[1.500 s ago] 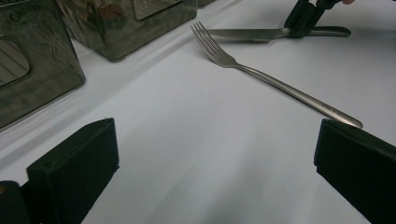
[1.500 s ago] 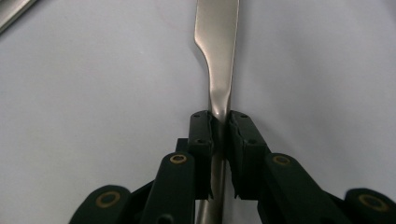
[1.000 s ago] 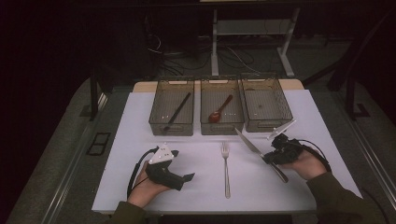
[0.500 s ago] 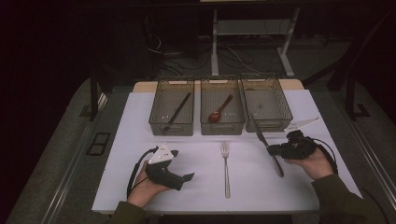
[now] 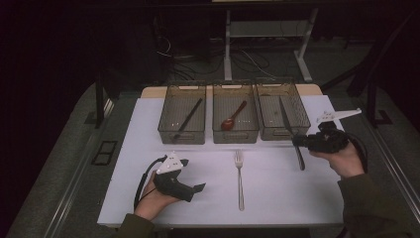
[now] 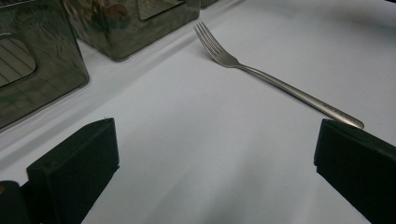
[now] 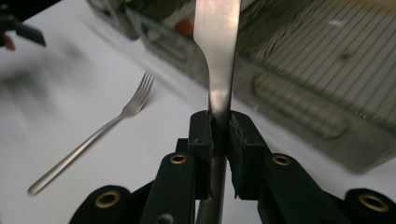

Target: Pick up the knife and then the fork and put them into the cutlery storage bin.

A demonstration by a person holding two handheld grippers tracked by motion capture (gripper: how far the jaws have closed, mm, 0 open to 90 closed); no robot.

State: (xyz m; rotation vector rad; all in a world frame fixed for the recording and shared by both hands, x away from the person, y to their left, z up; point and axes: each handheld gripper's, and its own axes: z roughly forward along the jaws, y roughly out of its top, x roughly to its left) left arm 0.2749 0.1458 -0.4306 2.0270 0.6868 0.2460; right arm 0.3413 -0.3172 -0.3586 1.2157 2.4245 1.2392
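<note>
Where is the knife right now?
In the high view, the knife is on the right, clamped in the right gripper, its blade over the rightmost bin.

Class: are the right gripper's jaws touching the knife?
Touching. The right gripper view shows the right gripper with both pads pressed against the knife, no gap on either side.

Your table knife (image 5: 291,130) is plain silver steel, clamped at the neck between blade and handle in your right gripper (image 5: 297,141). It hangs tilted above the white mat, blade pointing far over the right-hand basket (image 5: 292,132), handle angling back toward the near side.
</note>
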